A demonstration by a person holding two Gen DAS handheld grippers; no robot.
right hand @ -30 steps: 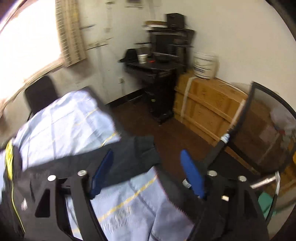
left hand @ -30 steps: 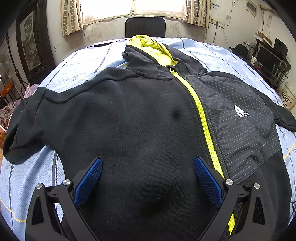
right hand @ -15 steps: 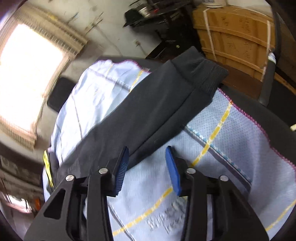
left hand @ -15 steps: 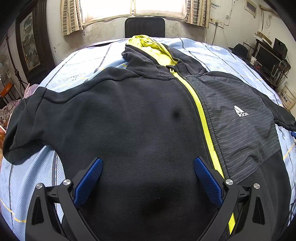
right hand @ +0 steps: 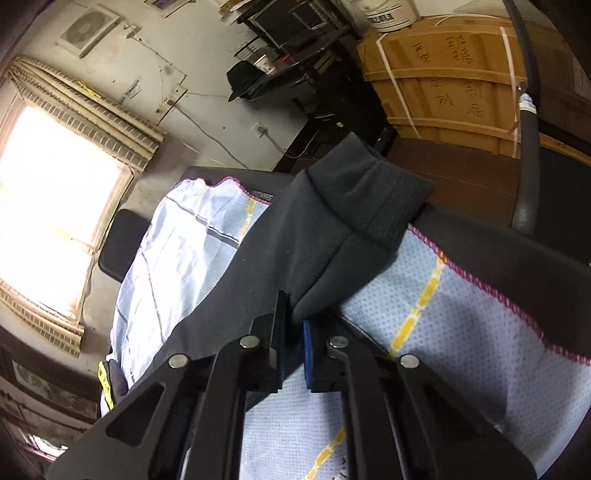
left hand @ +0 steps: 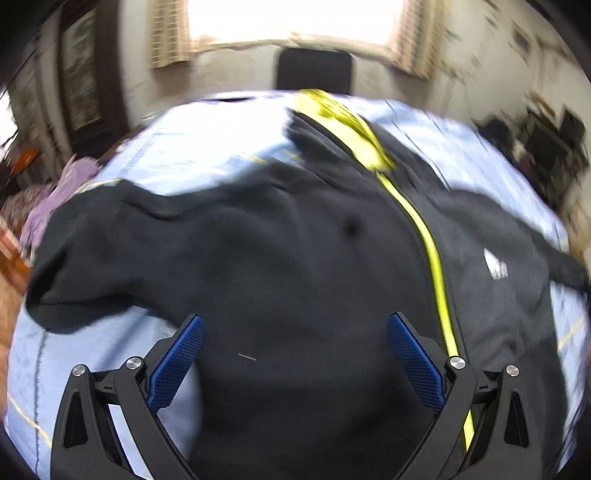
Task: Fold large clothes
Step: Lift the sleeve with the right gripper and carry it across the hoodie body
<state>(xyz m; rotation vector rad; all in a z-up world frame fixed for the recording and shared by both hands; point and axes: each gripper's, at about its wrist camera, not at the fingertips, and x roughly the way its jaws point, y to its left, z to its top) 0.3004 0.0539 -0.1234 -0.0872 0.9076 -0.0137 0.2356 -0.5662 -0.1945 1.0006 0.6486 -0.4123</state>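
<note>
Blurring most of the left wrist view, motion smears the white chest logo (left hand: pixel 495 263) on the black hooded jacket (left hand: pixel 295 266) into an unreadable patch, and the garment's hem is cut off behind the left gripper (left hand: pixel 295 350); its blue pads (left hand: pixel 177 363) stand spread wide above the jacket's front, pinching nothing. Seen from the right wrist, the right gripper (right hand: pixel 293 339) has just been closing and its jaws now pinch a fold of the jacket's sleeve (right hand: pixel 317 254) just short of the ribbed cuff (right hand: pixel 384 201), which lies at the corner of the table. Front up and zipped along a yellow zipper (left hand: pixel 434 258), the jacket is spread over a pale blue cloth (right hand: pixel 461 332) with yellow stripes. Beyond it are a bright curtained window (left hand: pixel 291 18), a dark chair back (left hand: pixel 314 70), a cluttered black desk (right hand: pixel 295 33) and a wooden crate (right hand: pixel 450 77)
</note>
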